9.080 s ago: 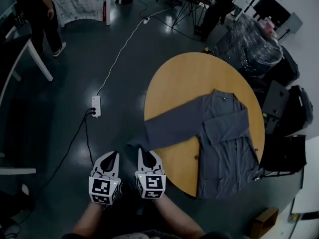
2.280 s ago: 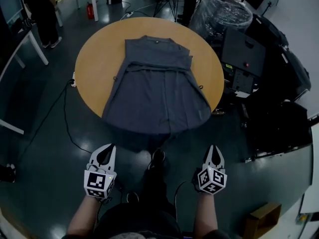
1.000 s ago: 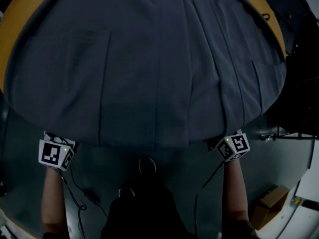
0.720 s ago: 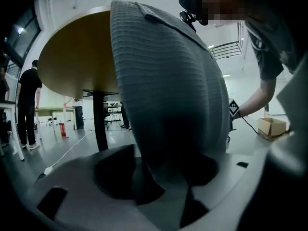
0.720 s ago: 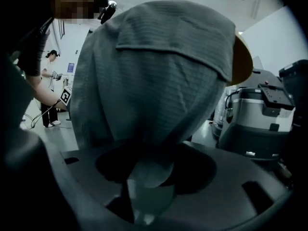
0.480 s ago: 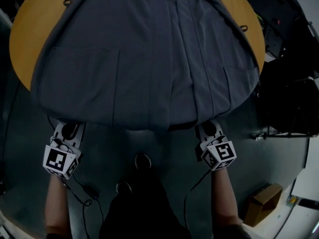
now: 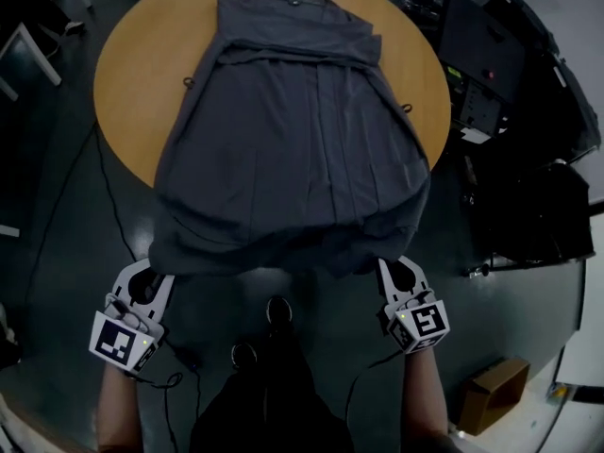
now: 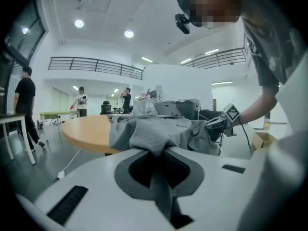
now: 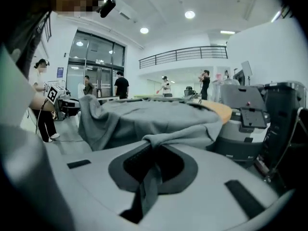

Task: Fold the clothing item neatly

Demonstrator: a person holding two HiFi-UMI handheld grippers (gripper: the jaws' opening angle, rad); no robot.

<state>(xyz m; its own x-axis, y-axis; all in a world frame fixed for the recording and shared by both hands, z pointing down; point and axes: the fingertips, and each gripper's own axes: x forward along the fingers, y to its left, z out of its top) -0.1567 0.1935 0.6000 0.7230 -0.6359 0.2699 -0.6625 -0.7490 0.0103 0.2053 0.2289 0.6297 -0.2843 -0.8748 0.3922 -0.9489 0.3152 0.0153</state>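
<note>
At table's near edge, head view: grey garment [image 7: 293, 140] flat on table [image 7: 127, 102], hem hanging off; left hand-held gripper [image 7: 154, 274] & right hand-held gripper [image 7: 398, 270] at hem corners, just off table.
Left gripper view: jaws together, clamped on hem fabric.
Right gripper view: jaws just been closing, now pinching hem fabric; garment runs back to table.

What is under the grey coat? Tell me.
The round wooden table, bare at both sides. The coat covers its middle, so anything lying there is hidden. The near hem hangs off the edge, pinched by the left gripper and right gripper.
</note>
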